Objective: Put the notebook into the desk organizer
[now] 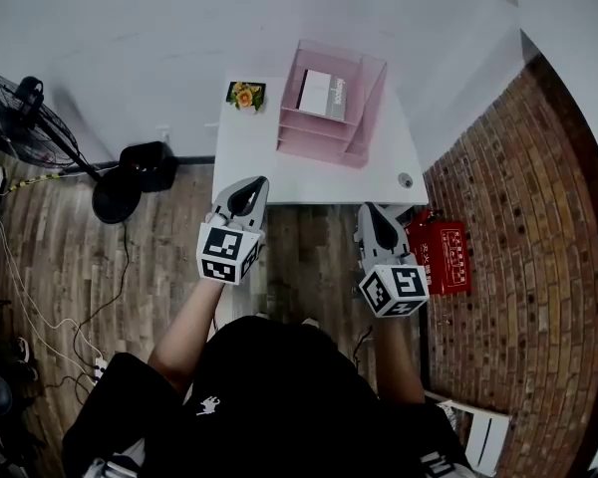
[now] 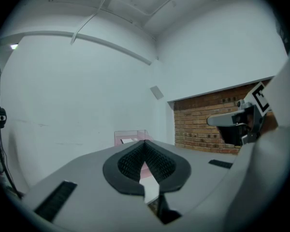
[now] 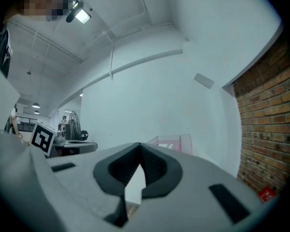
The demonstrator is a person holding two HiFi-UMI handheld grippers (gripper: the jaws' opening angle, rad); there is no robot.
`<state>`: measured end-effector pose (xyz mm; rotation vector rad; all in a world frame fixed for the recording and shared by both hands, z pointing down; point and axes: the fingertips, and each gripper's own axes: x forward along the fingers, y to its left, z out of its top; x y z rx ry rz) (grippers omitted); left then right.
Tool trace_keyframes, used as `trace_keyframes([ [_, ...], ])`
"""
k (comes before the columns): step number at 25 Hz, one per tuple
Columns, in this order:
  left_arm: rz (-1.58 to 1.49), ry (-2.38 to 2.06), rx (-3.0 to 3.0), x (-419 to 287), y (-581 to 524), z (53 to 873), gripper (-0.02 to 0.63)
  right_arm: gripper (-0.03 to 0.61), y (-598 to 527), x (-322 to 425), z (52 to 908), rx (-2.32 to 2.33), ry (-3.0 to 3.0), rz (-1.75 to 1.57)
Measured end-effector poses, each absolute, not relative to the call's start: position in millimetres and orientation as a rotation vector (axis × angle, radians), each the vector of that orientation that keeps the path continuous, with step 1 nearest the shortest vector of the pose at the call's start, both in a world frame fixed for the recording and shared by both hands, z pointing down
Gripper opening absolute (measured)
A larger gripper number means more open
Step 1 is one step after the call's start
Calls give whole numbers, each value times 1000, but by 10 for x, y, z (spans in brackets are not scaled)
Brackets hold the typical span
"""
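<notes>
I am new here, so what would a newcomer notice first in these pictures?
The pink desk organizer stands on the white table, with the notebook inside its back compartment. Before the table, the left gripper and the right gripper are held side by side, both shut and empty. A red box lies by the brick wall.

We see the desk organizer (image 1: 331, 108), a translucent pink stepped rack, standing at the upper centre of the head view on a white table (image 1: 249, 157). The notebook (image 1: 322, 94), pale grey and white, sits inside its farthest section; flat or leaning, we cannot tell.
</notes>
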<state>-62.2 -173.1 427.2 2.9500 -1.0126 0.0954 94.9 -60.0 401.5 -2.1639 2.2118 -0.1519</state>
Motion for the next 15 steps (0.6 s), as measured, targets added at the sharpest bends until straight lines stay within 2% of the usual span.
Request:
trace_keyframes([
  [15, 75, -984, 2971, -565, -1590, 4180, 3, 2, -445, 1046, 3906, -2200, 2136, -122],
])
